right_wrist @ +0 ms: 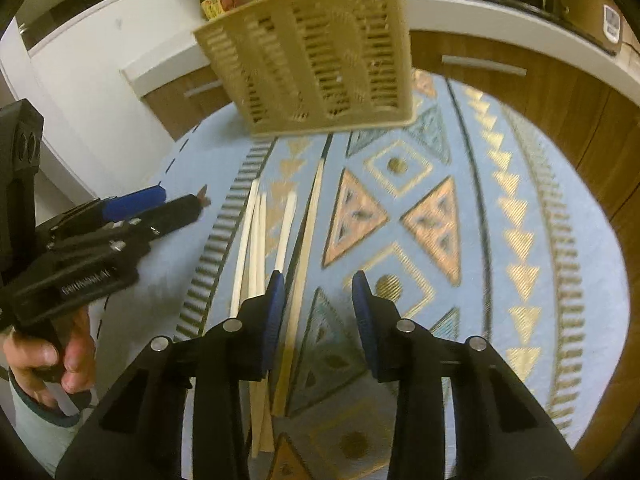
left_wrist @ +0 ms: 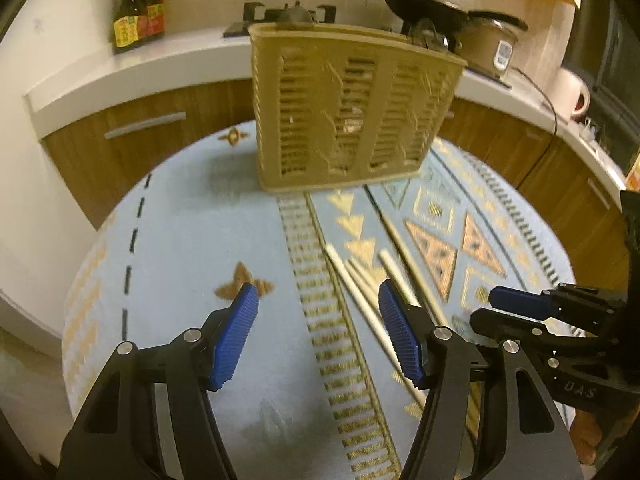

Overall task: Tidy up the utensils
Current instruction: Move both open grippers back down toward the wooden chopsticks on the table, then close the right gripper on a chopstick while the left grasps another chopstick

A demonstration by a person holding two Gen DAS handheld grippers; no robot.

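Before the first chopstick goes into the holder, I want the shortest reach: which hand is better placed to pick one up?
Probably right. The right tool hangs open directly over the chopsticks; the left tool is open over bare cloth beside them.

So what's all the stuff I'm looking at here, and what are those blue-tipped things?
chopsticks: several (exact count unclear), pale wood, lying loose on the cloth near the middle, in front of the holder
utensil holder: one, tan slotted plastic, upright at the far side of the table
tablecloth: one, light blue with gold and peach patterns, covering the round table
sauce bottles: at least two, dark with yellow and red labels, on the white counter behind
wok: one, black, on the stove at the back
pot: one, beige, on the counter right of the wok
left tongs: one, black with blue pads, open, nothing held
right tongs: one, black with blue pads, open over the cloth
hand: one, gripping the left tongs' handle
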